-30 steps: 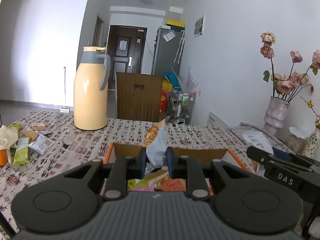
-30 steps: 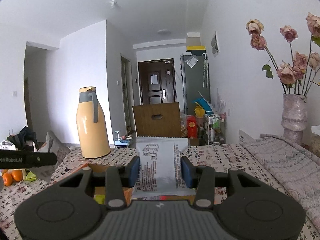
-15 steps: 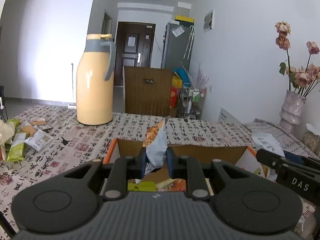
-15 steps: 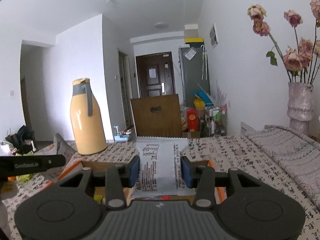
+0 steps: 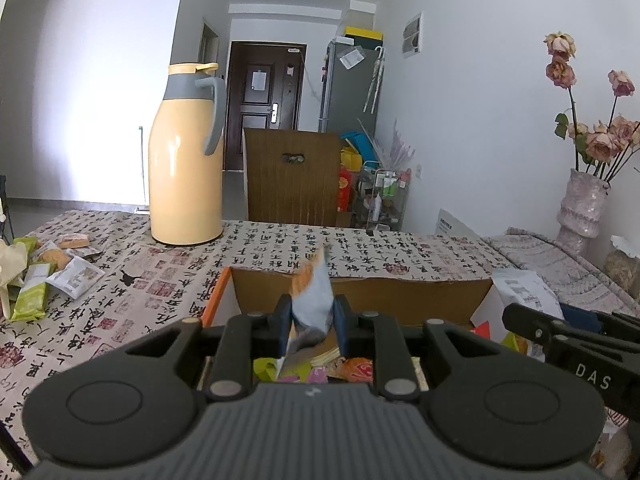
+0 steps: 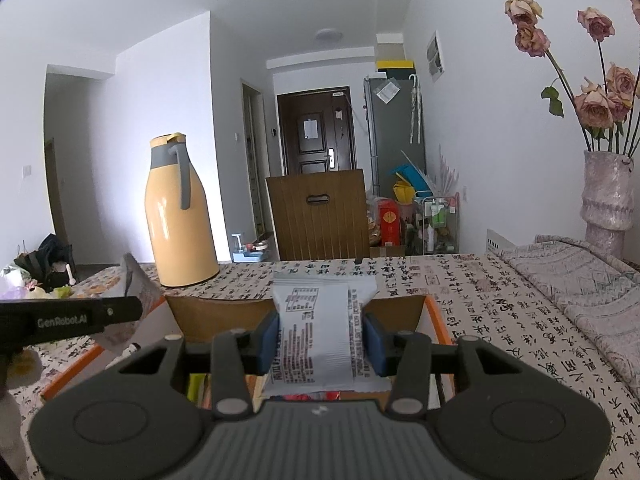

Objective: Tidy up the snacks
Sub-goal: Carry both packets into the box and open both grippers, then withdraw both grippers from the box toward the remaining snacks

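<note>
My left gripper [image 5: 311, 322] is shut on a grey-and-orange snack bag [image 5: 313, 300], held upright over the open cardboard box [image 5: 360, 290], which holds several colourful snack packets [image 5: 320, 370]. My right gripper [image 6: 320, 336] is shut on a white snack packet [image 6: 316, 332] with printed text, held over the same box [image 6: 208, 312]. The right gripper shows at the right edge of the left wrist view [image 5: 568, 340]. The left gripper shows at the left of the right wrist view [image 6: 68, 318].
A yellow thermos jug [image 5: 186, 156] stands on the patterned tablecloth [image 5: 120, 292] beyond the box. Loose snack packets [image 5: 48, 268] lie at the table's left. A vase of dried roses [image 5: 582, 208] stands at the right. A wooden chair back [image 5: 294, 176] is behind the table.
Both grippers have moved forward and lower over the box with their snacks still held. The left snack bag now sits lower against the box's far wall.
</note>
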Tool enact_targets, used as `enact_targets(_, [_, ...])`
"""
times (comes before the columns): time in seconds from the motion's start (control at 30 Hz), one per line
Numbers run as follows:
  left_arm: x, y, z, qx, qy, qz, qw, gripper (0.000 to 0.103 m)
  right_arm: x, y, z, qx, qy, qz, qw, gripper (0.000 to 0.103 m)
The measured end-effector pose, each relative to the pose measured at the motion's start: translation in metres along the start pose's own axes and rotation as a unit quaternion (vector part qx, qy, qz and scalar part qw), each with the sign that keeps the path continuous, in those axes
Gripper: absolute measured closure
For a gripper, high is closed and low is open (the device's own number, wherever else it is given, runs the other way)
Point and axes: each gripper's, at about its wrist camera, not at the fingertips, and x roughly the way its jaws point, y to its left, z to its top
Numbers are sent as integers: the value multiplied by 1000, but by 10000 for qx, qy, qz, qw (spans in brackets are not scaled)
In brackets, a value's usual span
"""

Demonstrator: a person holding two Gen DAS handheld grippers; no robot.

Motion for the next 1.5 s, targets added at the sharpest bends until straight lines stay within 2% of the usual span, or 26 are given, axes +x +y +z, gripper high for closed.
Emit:
enact_targets(0.07, [-2,0,1,-31,-35,51,10000,56,-1,-1,0,16,-8,10,10000,53])
enact_targets(0.13, [-6,0,1,-71,-153,164,9997,24,-3,-1,0,38,-41,21,10000,37])
enact_targets(0.17, [-9,1,1,-85,-219,207,9995,19,-4,-1,1,37,-67,6,10000,22])
enact_targets(0.2, [-11,2,2,-102,-272,244,9993,10,-5,-1,1,44,-98,-14,9999,8])
enact_targets(0.23, [-13,2,2,-130,-308,286,9990,0,-6,-1,0,57,-132,-28,9999,2])
enact_targets(0.43, [-11,2,2,-174,-307,430,9984,0,-8,-3,1,178,-197,-94,9996,0])
enact_targets(1.03, [-14,6,7,-330,-230,460,9981,0,-10,-4,4,238,-216,-175,9993,0])
enact_targets(1.5, [-63,0,17,-275,-429,375,9980,0,-49,2,15,182,-379,-217,9989,0])
